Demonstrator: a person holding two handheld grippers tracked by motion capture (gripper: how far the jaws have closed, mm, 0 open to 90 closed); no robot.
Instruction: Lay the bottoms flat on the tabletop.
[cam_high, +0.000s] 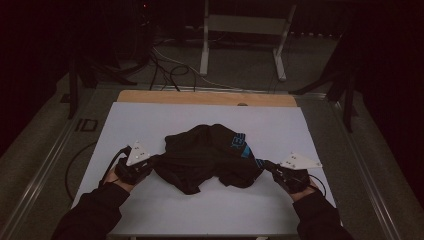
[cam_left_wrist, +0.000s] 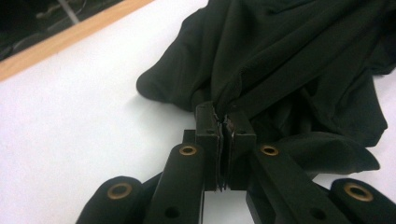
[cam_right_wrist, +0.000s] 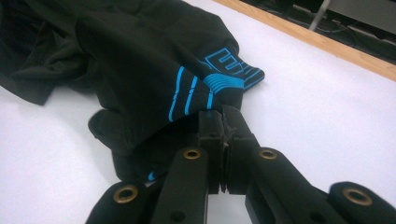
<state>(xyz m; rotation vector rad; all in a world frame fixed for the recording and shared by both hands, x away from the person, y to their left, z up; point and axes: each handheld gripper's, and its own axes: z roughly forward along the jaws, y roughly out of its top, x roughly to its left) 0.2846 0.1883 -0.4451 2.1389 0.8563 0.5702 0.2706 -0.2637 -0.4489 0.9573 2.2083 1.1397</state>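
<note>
A black garment (cam_high: 207, 155) with blue stripes and blue lettering lies bunched in the middle of the white table top (cam_high: 150, 120). My left gripper (cam_high: 152, 162) pinches the cloth's left edge, jaws shut on the black fabric (cam_left_wrist: 261, 70) at the left gripper (cam_left_wrist: 223, 119). My right gripper (cam_high: 267, 166) is shut on the right edge, beside the blue-striped band (cam_right_wrist: 196, 93), with the cloth caught at the right gripper (cam_right_wrist: 223, 117). The fabric is drawn taut toward both grippers. A dark-sleeved arm holds each one.
A wooden strip (cam_high: 207, 97) runs along the table's far edge. Beyond it, on the dim floor, stand a pale metal frame (cam_high: 245, 35) and loose cables (cam_high: 165, 65). Bare white surface surrounds the garment on every side.
</note>
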